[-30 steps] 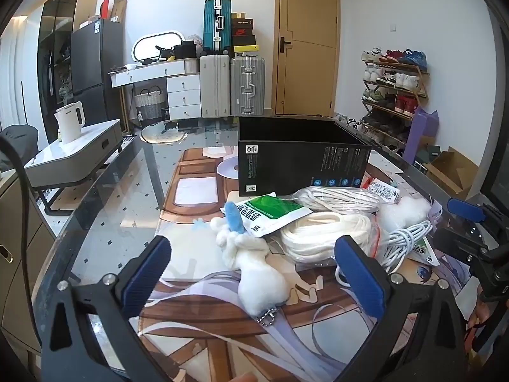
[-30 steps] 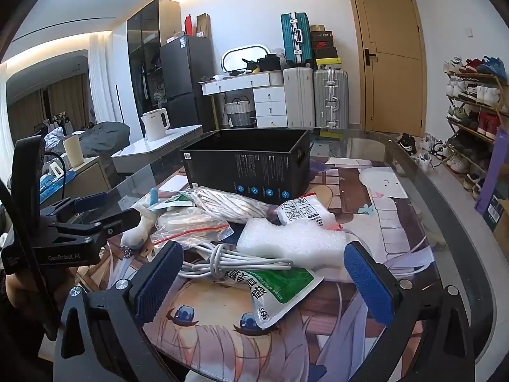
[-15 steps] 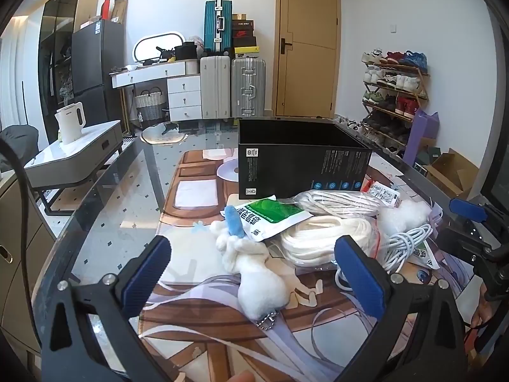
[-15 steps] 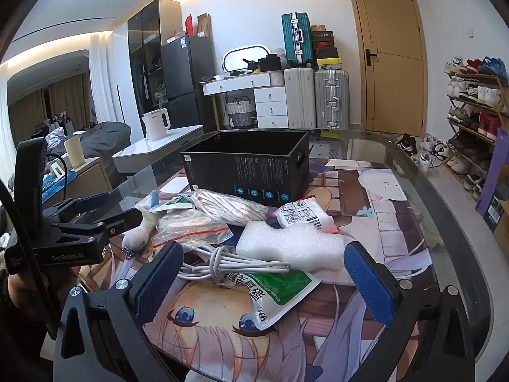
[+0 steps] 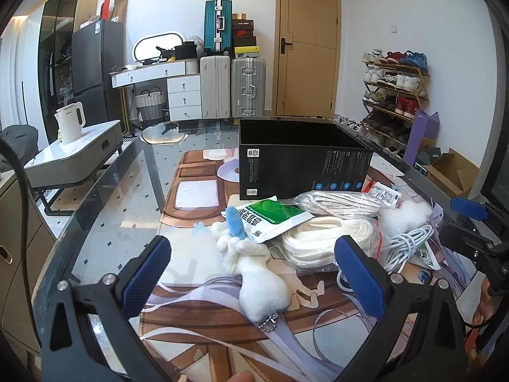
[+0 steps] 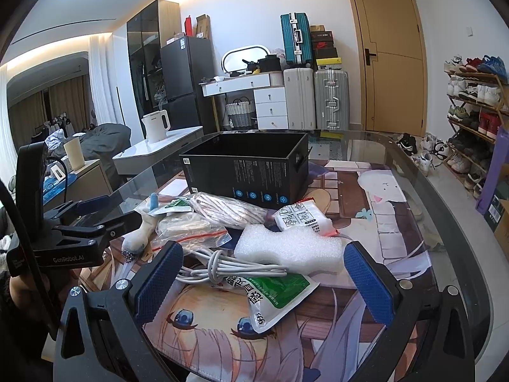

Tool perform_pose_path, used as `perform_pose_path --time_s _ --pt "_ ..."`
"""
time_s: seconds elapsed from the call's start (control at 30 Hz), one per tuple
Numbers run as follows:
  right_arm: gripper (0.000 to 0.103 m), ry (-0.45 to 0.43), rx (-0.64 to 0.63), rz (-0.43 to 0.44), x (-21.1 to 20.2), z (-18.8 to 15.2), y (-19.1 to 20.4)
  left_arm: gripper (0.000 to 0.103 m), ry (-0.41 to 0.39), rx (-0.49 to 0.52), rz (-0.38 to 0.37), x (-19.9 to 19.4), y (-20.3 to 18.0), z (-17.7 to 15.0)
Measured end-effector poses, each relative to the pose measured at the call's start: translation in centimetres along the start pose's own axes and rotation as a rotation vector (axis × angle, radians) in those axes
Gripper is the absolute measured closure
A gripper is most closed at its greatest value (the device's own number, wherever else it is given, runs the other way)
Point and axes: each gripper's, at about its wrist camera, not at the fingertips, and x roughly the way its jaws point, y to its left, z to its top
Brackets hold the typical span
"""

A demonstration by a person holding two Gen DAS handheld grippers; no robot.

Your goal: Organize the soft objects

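Observation:
A pile of soft things lies on the printed mat in front of an open black box [image 5: 302, 162] [image 6: 248, 168]. In the left wrist view my left gripper [image 5: 254, 273] is open, its jaws on either side of a white plush toy [image 5: 257, 273] with a blue ear. Behind it lie a green-white pouch [image 5: 270, 219], bagged white rope [image 5: 327, 245] and a white cable [image 5: 407, 245]. In the right wrist view my right gripper [image 6: 261, 273] is open and empty over the white cable [image 6: 222, 267], a white foam piece [image 6: 286, 248] and another green-white pouch [image 6: 276, 296].
A second rope bundle [image 6: 229, 210] and a small white packet [image 6: 302, 219] lie against the box. The glass table edge [image 6: 445, 197] curves on the right. The left gripper's body [image 6: 73, 235] shows at the left of the right wrist view. A shoe rack [image 5: 394, 95] stands beyond.
Both grippers have backed off slightly and risen a little; the pile sits a bit farther and lower in both views. Nothing was taken hold of.

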Motion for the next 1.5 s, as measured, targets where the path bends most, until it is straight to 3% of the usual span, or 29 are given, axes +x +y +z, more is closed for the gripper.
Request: perform_pose_path --time_s 0.9,1.5 --pt "0.0 0.015 0.027 -0.017 0.0 0.2 -1.1 0.0 -0.016 0.011 -0.026 -0.5 0.9 -0.2" --pt "0.0 0.159 0.051 -0.057 3.1 1.3 -2.4 0.0 0.046 0.036 0.009 1.2 1.1 0.1"
